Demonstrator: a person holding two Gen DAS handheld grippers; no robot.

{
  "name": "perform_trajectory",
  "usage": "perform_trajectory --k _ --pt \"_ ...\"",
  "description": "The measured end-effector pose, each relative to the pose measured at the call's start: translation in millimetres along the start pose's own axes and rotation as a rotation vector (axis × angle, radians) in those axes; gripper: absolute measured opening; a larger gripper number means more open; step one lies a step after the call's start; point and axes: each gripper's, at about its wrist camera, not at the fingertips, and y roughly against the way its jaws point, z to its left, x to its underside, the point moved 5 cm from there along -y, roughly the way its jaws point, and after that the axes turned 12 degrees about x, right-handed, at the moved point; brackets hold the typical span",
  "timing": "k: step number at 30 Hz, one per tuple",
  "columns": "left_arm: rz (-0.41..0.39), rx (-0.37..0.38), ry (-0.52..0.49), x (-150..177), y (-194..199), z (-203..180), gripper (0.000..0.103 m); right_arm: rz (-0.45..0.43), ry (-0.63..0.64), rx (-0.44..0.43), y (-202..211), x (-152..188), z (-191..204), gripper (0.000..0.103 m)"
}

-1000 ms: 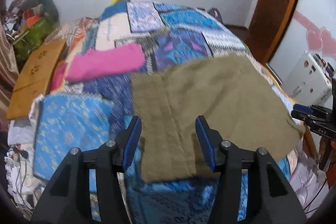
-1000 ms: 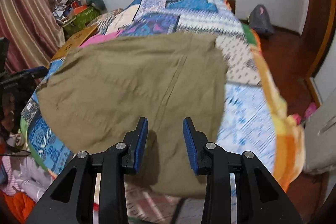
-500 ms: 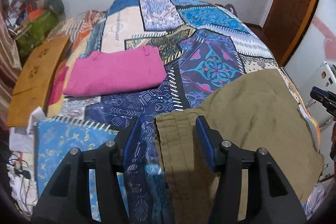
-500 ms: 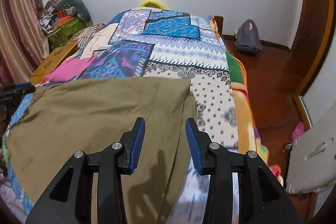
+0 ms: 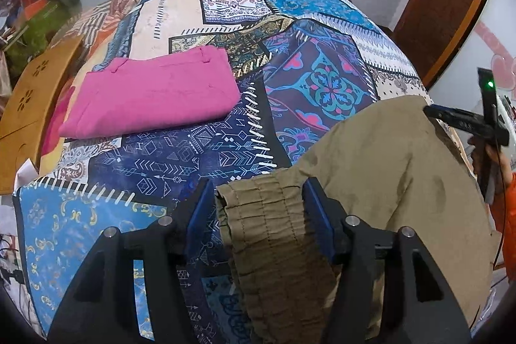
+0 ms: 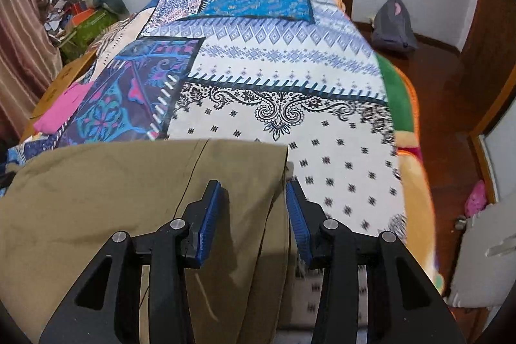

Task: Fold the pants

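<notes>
The olive-brown pants point(image 5: 380, 182) lie across the near end of the patchwork bed. Their gathered elastic waistband point(image 5: 267, 215) sits between the fingers of my left gripper point(image 5: 259, 215), whose jaws stand open around it. In the right wrist view the pants point(image 6: 113, 199) spread to the left, and their right edge runs between the open fingers of my right gripper point(image 6: 254, 215). The right gripper also shows at the right edge of the left wrist view point(image 5: 467, 124), at the pants' far corner.
Folded pink pants point(image 5: 151, 95) lie on the bed's left side. The patchwork bedspread point(image 6: 277, 76) stretches to the far wall. A wooden board point(image 5: 29, 105) and clutter stand on the left. A wooden floor with a grey bag point(image 6: 391, 28) is on the right.
Both grippers have dropped and pulled back toward the near bed edge. The pants now lie lower in both views, with the waistband between the left fingers.
</notes>
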Motion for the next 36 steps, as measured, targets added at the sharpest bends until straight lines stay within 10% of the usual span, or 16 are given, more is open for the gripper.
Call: perform_trajectory --k 4,6,19,36 --pt "-0.005 0.006 0.007 -1.0 -2.0 1.5 0.054 0.027 -0.009 -0.065 -8.1 0.1 1.5 0.032" --pt "-0.008 -0.001 0.009 -1.1 -2.9 1.3 0.054 0.014 0.006 -0.047 -8.0 0.8 2.2 0.011" --pt "-0.004 -0.081 -0.017 -5.1 -2.2 -0.1 0.056 -0.042 0.151 0.162 8.0 -4.7 8.0 0.009" --pt "-0.143 -0.134 -0.01 29.1 120.0 -28.1 0.074 -0.263 0.129 0.086 178.9 35.1 40.6 0.054"
